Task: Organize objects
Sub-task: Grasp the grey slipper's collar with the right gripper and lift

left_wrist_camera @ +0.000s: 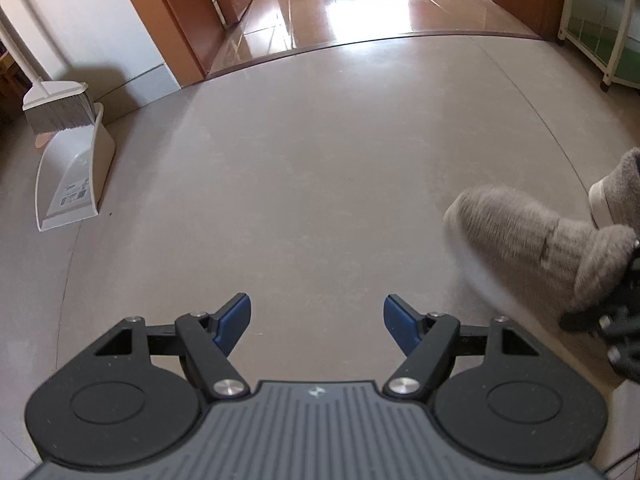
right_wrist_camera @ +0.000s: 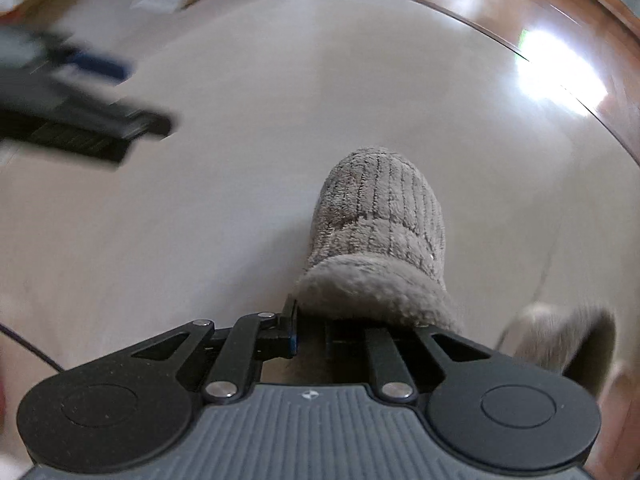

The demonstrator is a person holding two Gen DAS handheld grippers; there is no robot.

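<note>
Right wrist: slipper [right_wrist_camera: 376,236] cuff between closed jaws.

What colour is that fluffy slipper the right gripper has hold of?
Grey-brown, with ribbed plush stripes on the slipper; the right wrist view shows it best.

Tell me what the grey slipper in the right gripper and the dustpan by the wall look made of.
Slipper: soft plush fabric, ribbed and matte, with a fluffier cuff; probably fleece. Dustpan: smooth off-white moulded plastic by its look, slightly glossy, with a printed label inside.
</note>
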